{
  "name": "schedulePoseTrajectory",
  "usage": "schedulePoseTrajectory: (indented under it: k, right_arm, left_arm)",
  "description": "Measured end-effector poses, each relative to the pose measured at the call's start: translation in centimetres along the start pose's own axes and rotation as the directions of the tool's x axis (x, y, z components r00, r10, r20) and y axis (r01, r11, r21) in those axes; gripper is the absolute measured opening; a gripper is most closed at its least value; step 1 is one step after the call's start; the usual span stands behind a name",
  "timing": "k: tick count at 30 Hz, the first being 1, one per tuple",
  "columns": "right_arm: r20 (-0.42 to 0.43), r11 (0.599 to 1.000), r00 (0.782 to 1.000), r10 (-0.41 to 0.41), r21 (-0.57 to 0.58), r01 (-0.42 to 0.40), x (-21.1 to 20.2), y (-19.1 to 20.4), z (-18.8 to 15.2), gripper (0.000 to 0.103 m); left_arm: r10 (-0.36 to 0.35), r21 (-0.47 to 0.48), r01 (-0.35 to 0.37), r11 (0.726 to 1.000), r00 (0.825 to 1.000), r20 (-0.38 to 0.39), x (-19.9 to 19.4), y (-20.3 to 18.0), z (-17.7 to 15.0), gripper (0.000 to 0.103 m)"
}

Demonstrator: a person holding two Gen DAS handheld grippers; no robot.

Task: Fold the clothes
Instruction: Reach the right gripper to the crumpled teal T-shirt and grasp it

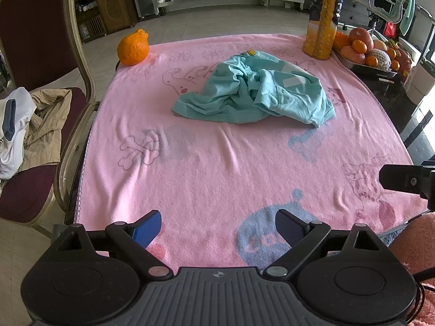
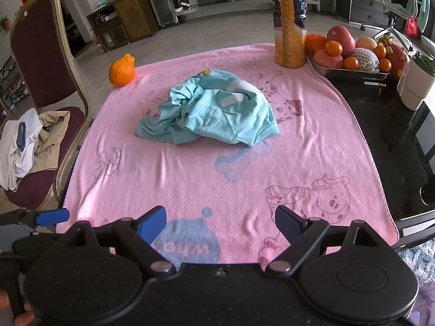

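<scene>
- We see the left gripper [image 1: 218, 226] fingers spread apart, holding nothing, above the near edge of the pink towel [image 1: 206, 168].
- We see the right gripper [image 2: 220, 224] fingers likewise spread.
- The teal garment [image 2: 209, 111] lies crumpled mid-towel on the table, well apart from both.
- An orange [image 2: 121, 72] and a fruit tray [image 2: 350, 72] sit at the far corners.

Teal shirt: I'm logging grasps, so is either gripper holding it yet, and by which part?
Nothing is held. The left gripper and right gripper are both open over the pink towel, short of the crumpled teal shirt.
</scene>
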State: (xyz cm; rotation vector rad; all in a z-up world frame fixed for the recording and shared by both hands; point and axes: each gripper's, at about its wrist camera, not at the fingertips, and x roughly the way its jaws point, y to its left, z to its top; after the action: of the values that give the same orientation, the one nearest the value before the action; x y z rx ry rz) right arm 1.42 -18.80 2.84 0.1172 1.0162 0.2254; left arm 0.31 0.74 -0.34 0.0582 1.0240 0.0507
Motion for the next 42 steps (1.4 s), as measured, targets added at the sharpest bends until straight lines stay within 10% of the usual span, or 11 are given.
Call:
schedulePoseTrajectory:
  k: [18,27,32,38,42]
  right_arm:
    - [0.059,0.981,0.998,0.02,-0.195,-0.008,5.3,2.6,6.9,0.087]
    - [0.028,0.893,1.0,0.005,-0.451,0.008,13.5,4.7,9.6,0.086]
    - [0.035,0.781,0.999,-0.011,-0.624,0.03,17.6,5.9,8.0,0.085]
    - [0.06,0.622,0.991,-0.12,-0.774,0.122,21.0,6.1,7.4,0.056]
    - [0.02,0.702,0.997,-0.071,-0.71,0.064,19.6,4.5,9.8,0.034]
  left_arm:
    - [0.034,-0.119,-0.034,0.992,0.999,-0.007,3.8,4.7,4.3,0.077]
    - [0.002,-0.144,-0.005,0.99,1.0,-0.018,6.3,5.0,4.4,0.073]
    - [0.013,-0.161,-0.02,0.987,0.999,-0.044,7.5,5.0,4.2,0.075]
    - [-0.008,-0.144,-0.001,0.99,0.998,-0.059,7.6,5.2,3.8,0.075]
    - [-0.014,-0.14,0.006,0.99,0.998,-0.057,7.6,5.4,3.4,0.075]
